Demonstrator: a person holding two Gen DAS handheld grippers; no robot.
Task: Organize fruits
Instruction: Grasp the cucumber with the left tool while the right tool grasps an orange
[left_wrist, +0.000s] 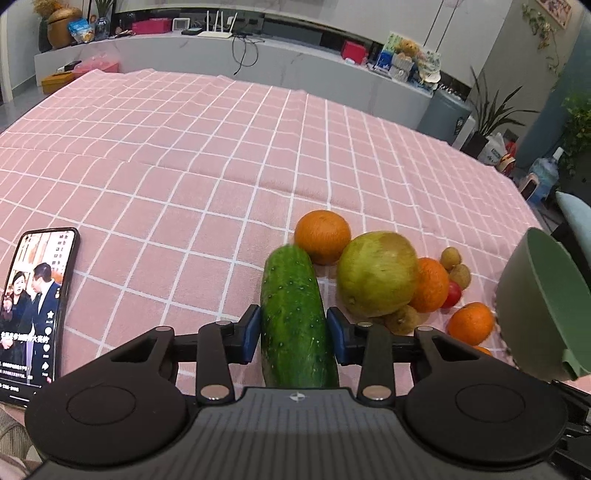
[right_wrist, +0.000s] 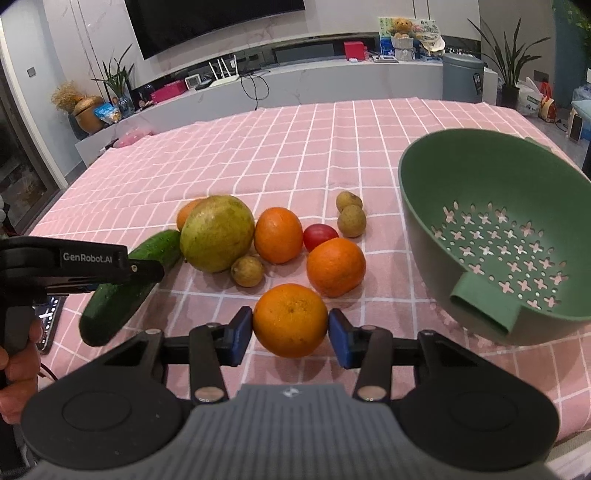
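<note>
The left gripper (left_wrist: 293, 334) is closed on the cucumber (left_wrist: 295, 317); both blue pads press its sides, and its far end points away from the gripper. The right gripper (right_wrist: 290, 330) is closed on an orange (right_wrist: 290, 319), held between its two blue pads.

Just beyond this held orange lies a second orange (right_wrist: 335, 266), and a little left of it a small brown fruit (right_wrist: 247, 271). Further from the right gripper are the large green-yellow fruit (right_wrist: 217, 232), another orange (right_wrist: 278, 234) and a red fruit (right_wrist: 320, 236). Behind them lie two more small brown fruits (right_wrist: 351, 220).

To the right of the right gripper stands the green colander (right_wrist: 424, 206), tilted on the pink checked cloth (right_wrist: 277, 147). A phone (left_wrist: 35, 310) lies left of the left gripper.
</note>
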